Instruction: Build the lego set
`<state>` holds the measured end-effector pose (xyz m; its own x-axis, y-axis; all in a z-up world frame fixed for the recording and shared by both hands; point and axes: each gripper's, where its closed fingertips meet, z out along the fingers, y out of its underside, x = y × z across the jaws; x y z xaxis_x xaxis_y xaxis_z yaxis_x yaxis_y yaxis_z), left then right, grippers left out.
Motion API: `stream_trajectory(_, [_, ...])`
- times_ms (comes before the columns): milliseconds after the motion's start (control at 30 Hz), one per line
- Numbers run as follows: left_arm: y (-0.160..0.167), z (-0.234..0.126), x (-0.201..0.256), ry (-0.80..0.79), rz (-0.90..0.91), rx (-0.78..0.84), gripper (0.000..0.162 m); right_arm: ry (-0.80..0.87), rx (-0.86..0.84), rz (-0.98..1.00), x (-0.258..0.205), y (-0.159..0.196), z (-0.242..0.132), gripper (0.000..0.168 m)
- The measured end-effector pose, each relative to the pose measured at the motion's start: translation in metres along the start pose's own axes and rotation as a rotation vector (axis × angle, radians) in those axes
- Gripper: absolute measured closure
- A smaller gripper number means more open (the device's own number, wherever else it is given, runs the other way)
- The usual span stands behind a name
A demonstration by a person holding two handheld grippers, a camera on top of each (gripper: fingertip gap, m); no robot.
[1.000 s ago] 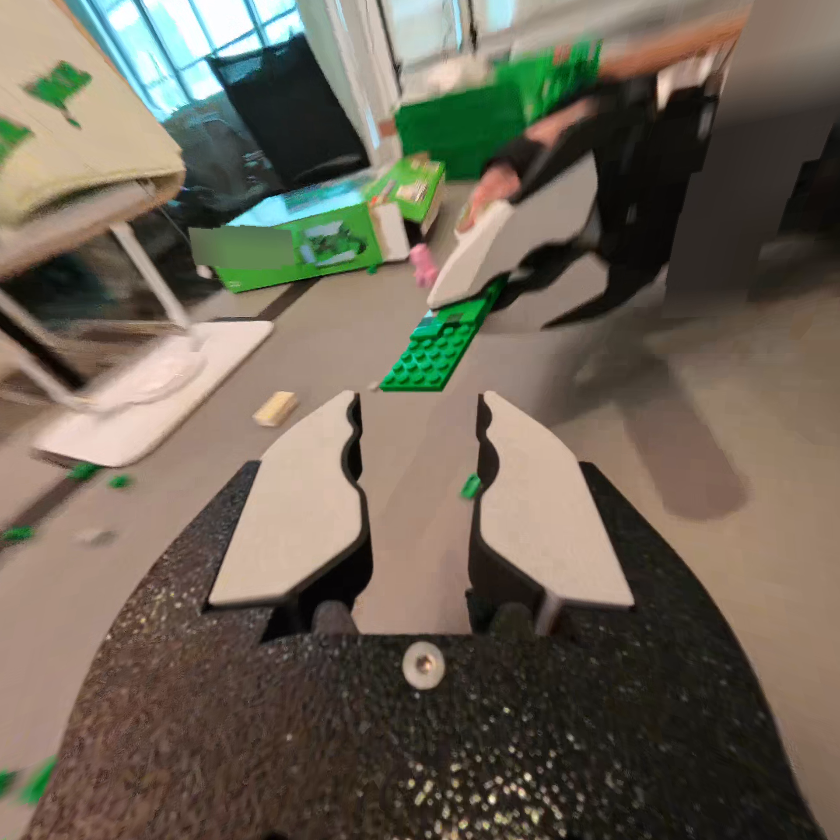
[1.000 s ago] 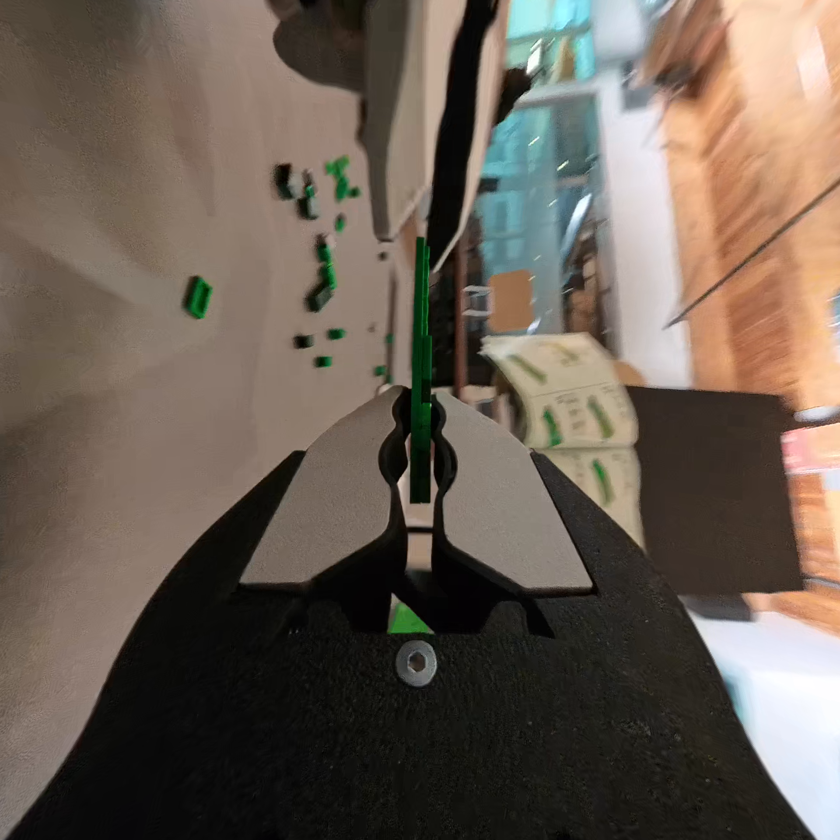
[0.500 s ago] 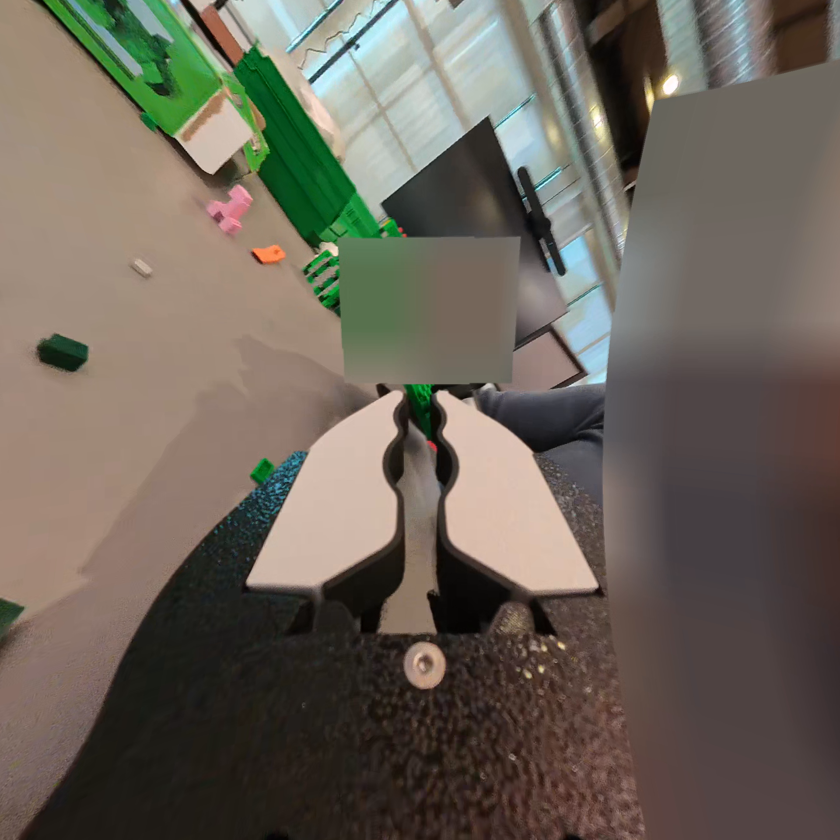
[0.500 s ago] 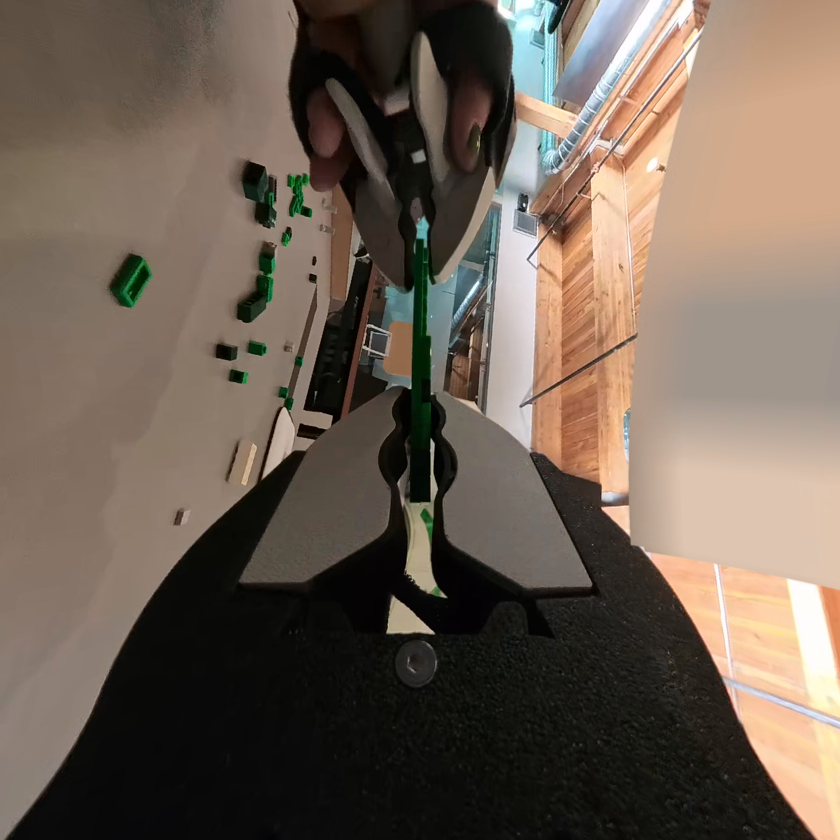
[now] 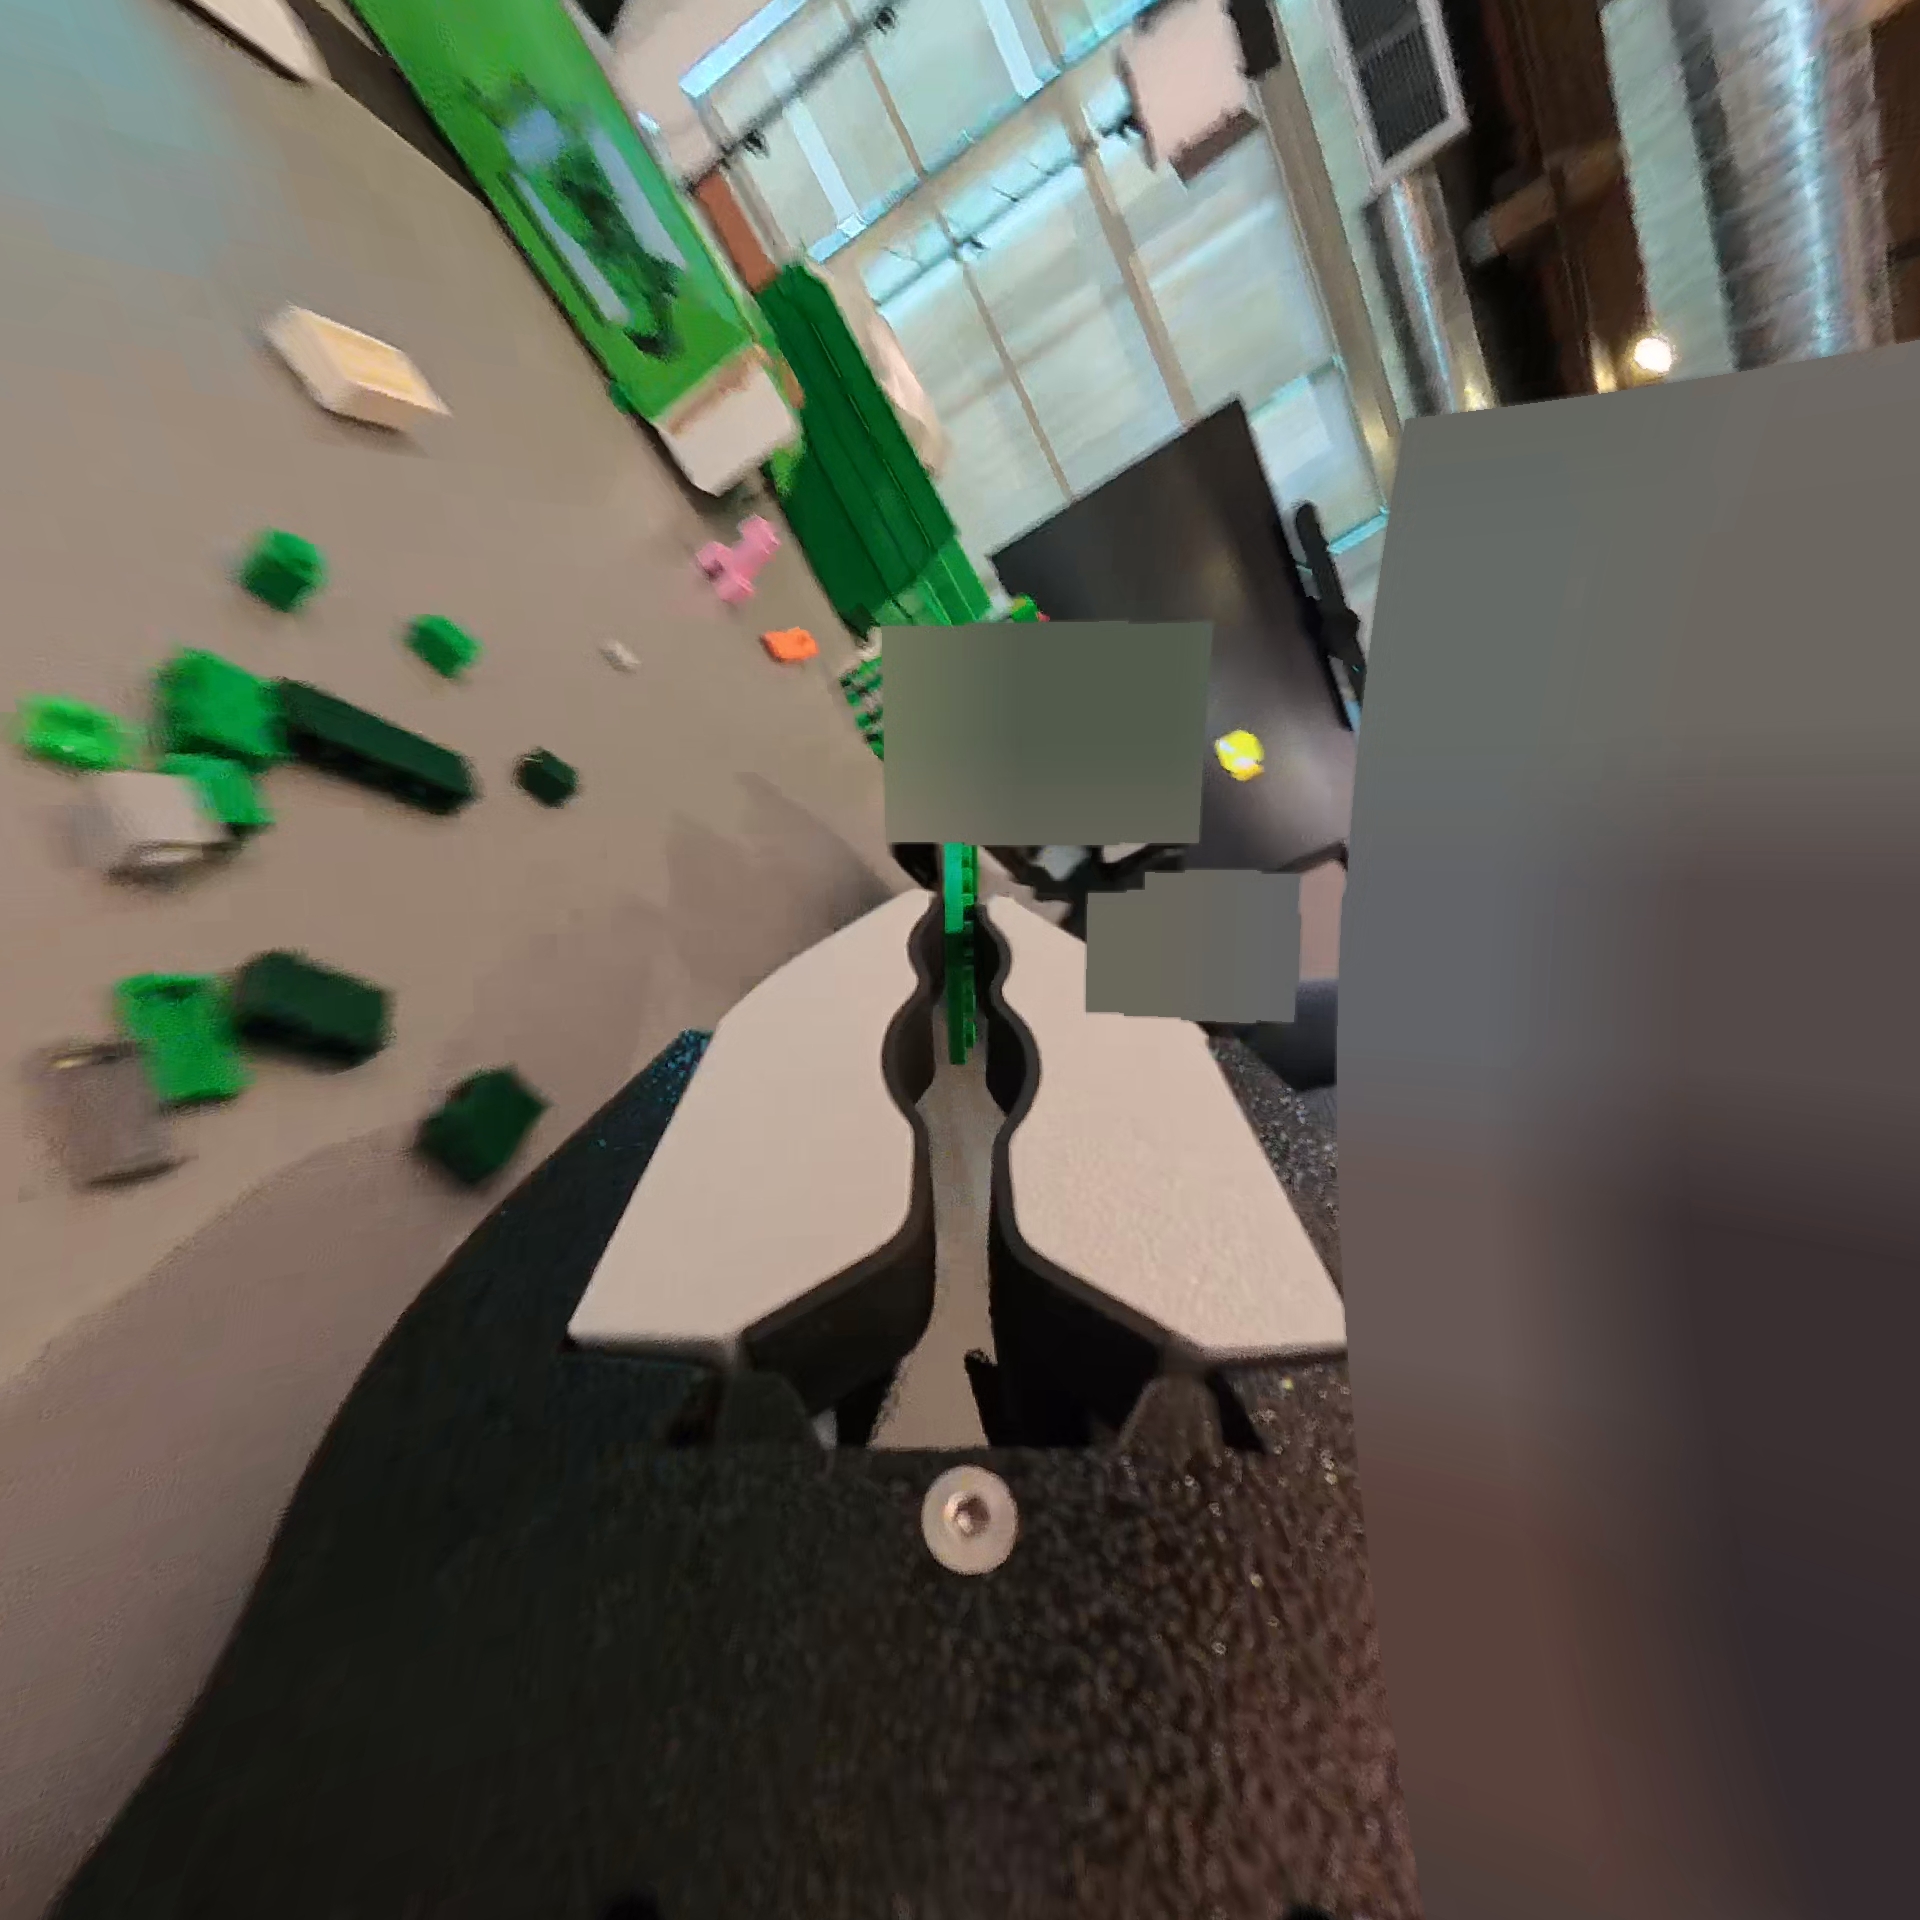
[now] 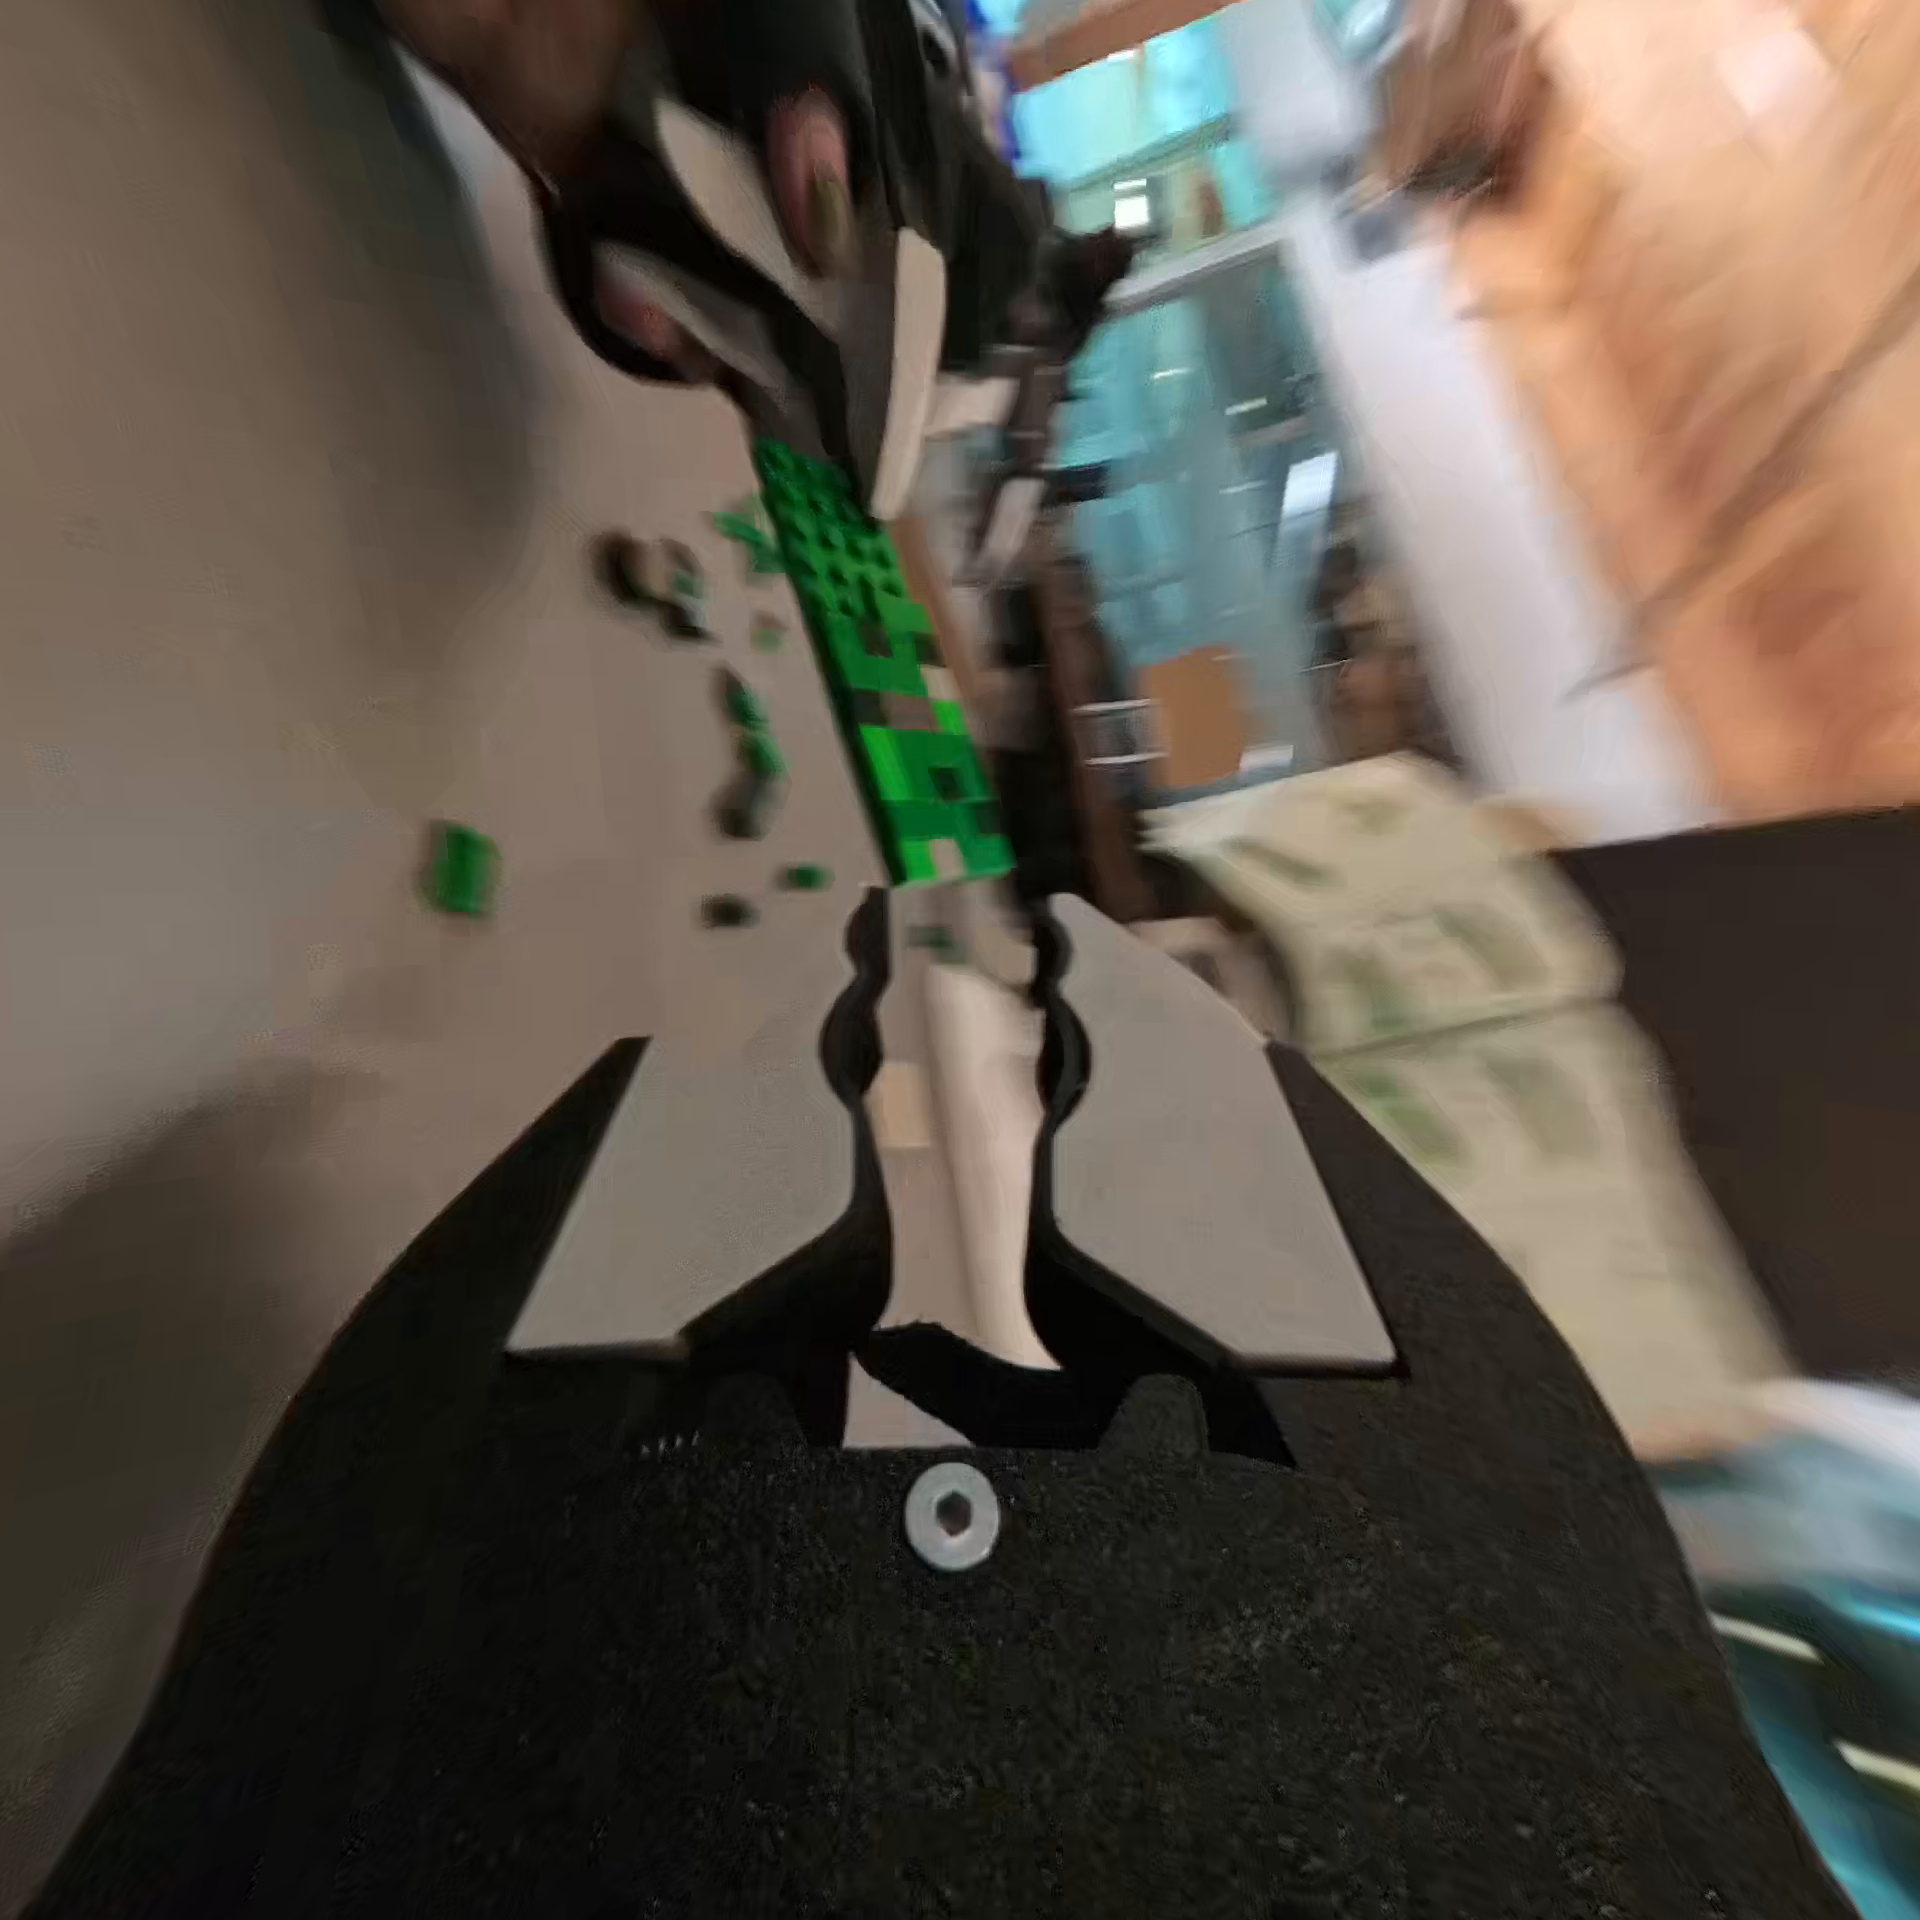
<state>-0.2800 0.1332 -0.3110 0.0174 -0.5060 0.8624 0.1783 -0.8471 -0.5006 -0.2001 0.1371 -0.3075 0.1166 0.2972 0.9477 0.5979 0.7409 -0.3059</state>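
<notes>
A green lego plate with light and dark green tiles on it (image 6: 894,707) hangs tilted above the grey table (image 6: 260,520). My left gripper (image 5: 958,914) is shut on one end of it; in its own view the plate (image 5: 961,987) shows edge-on between the fingers. In the right wrist view the left gripper (image 6: 821,312), held by a hand, grips the plate's far end. My right gripper (image 6: 961,914) is open and empty. The plate's near end sits just beyond its fingertips, free of them.
Several loose green bricks (image 5: 364,743) lie scattered on the table (image 5: 623,883), also in the right wrist view (image 6: 457,868). A green box (image 5: 592,208), a pink piece (image 5: 738,556) and a flat white piece (image 5: 353,369) lie farther off. An open instruction booklet (image 6: 1403,935) lies to the right.
My left gripper closed on the plate's far end. My right gripper, shut on the plate before, has opened and let it go. The plate now tilts in the left gripper.
</notes>
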Motion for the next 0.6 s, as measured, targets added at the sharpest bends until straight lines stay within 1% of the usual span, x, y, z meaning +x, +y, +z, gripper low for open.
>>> stream_trajectory(33, [-0.003,-0.008,-0.01,-0.061,0.016,0.011,0.158,-0.184,0.021,0.183,-0.022,0.0,-0.003,0.152])
stream_trajectory(67, [-0.006,-0.014,-0.018,-0.107,0.028,0.021,0.158,-0.376,0.019,0.371,-0.045,-0.002,-0.007,0.153])
stream_trajectory(100, [-0.011,-0.018,-0.017,-0.094,0.02,0.045,0.158,-0.528,-0.02,0.545,-0.062,-0.002,-0.01,0.156])
stream_trajectory(133, [-0.015,-0.021,-0.013,-0.059,0.015,0.07,0.158,-0.677,-0.066,0.671,-0.078,-0.002,-0.014,0.156])
stream_trajectory(167, [-0.017,-0.024,-0.013,-0.061,0.014,0.085,0.158,-0.748,-0.103,0.769,-0.083,-0.001,-0.014,0.162])
stream_trajectory(233, [-0.018,-0.026,-0.016,-0.083,0.018,0.089,0.158,-0.808,-0.138,0.871,-0.084,0.0,-0.011,0.161])
stream_trajectory(300, [-0.017,-0.026,-0.017,-0.085,0.014,0.085,0.158,-0.87,-0.188,0.896,-0.09,0.001,-0.009,0.158])
stream_trajectory(400, [-0.013,-0.025,-0.02,-0.108,0.014,0.055,0.158,-0.879,-0.2,0.855,-0.092,-0.002,-0.004,0.156])
stream_trajectory(467, [-0.008,-0.024,-0.023,-0.136,0.015,0.025,0.158,-0.875,-0.219,0.816,-0.092,-0.001,-0.001,0.161])
stream_trajectory(600, [0.001,-0.02,-0.028,-0.183,0.006,-0.033,0.158,-0.881,-0.236,0.743,-0.092,-0.001,-0.001,0.161])
